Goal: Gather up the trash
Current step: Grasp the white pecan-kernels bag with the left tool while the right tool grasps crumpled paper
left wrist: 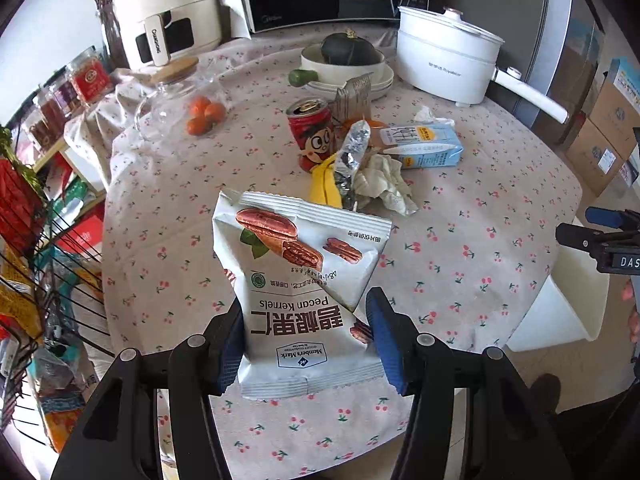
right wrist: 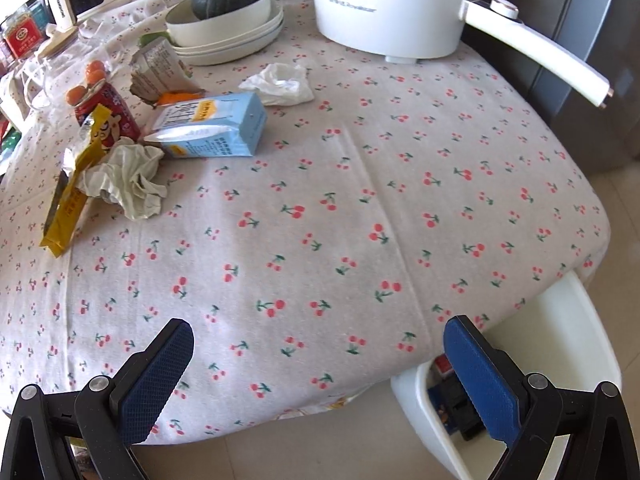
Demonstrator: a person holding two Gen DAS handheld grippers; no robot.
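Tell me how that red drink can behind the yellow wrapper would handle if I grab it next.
The red can stands upright with its tab already open, so it is probably empty, light and easy to tip. Its smooth round wall may slip between pads, and it would likely roll if knocked over. The yellow wrapper leans against it and may shift.

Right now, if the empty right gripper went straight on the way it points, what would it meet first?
Probably the bare cherry-print tablecloth: nothing lies between the right gripper and the cloth ahead. The trash pile sits off to its left.

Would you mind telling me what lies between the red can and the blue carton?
A crinkled foil wrapper stands between the red can and blue carton, seen from the left wrist.
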